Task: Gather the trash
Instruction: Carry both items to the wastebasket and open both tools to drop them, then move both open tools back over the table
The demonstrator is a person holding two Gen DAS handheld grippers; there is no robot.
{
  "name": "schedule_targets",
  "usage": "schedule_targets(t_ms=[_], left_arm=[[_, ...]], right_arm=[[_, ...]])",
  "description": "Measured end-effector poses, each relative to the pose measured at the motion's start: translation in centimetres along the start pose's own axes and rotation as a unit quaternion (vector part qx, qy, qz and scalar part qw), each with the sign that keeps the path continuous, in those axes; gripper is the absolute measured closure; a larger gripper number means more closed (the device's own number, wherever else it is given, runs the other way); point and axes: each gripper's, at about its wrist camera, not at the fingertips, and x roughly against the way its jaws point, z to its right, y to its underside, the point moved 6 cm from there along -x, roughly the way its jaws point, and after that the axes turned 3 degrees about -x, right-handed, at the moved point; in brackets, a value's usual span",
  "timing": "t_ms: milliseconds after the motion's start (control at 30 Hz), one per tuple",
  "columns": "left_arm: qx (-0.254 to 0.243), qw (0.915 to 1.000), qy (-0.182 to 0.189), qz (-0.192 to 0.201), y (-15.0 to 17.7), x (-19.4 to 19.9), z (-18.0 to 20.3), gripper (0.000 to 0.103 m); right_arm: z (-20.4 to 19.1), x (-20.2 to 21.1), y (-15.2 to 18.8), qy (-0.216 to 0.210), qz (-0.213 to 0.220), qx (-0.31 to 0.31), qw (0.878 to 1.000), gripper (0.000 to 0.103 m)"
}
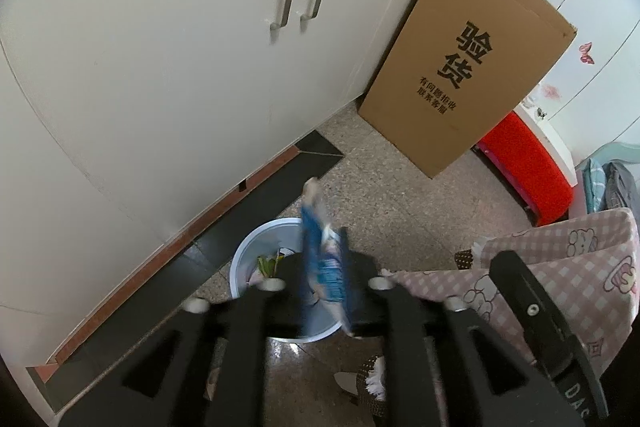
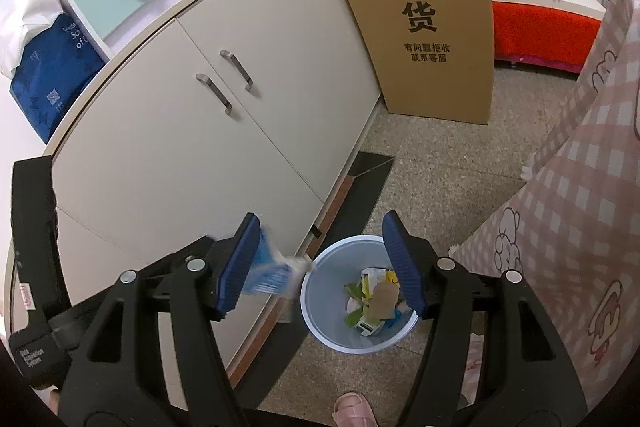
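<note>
Blue-and-white crinkled plastic wrapper [image 1: 322,259] hangs on end between the fingers of the left gripper [image 1: 320,267], its long axis running away from the camera and its lower end over the mouth of the round pale-blue plastic bin [image 1: 256,231] on the speckled floor. The jaws stand partly apart, and the wrapper is smeared with blur while the fingers are sharp, so I judge it loose and not pinched, though the contact itself is hard to make out. From the right wrist view the same wrapper [image 2: 268,267] shows beside the bin's rim [image 2: 325,267], on the side toward the white cabinet [image 2: 180,167] and not over the middle of the opening; that offset decides whether it lands inside. The right gripper [image 2: 320,223] is spread wide with nothing between its blue pads, and it looks down on the bin, where paper scraps and green bits already lie. The left hand is the nearer one to the wrapper
</note>
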Motion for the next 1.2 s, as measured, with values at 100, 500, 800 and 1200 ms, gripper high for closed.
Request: schedule_targets(t_ms=[100, 500, 800, 1200], left_arm=[[0.006, 1.0, -0.002, -0.001, 0.0, -0.1, -0.3, 0.041], [0.004, 0.9999, 0.003, 0.009, 0.3, 2.7, 0.3, 0.041], [-0.017, 0.9974, 0.027, 0.064, 0.6, 10.3, 3.0, 0.04], [-0.132, 0.9796, 0.077, 0.131, 4.3, 20.1, 14.5, 0.034]], right_arm=[[0.1, 0.0, 0.1, 0.001, -0.003, 0.0, 1.0, 0.04], [-0.8, 3.5, -0.4, -0.005, 0.013, 0.005, 1.0, 0.038], [-1.8, 11.7, -1.9, -0.021, 0.068, 0.015, 0.997, 0.036], [5.1, 25.5, -2.7, 0.028, 0.158, -0.008, 0.987, 0.031]])
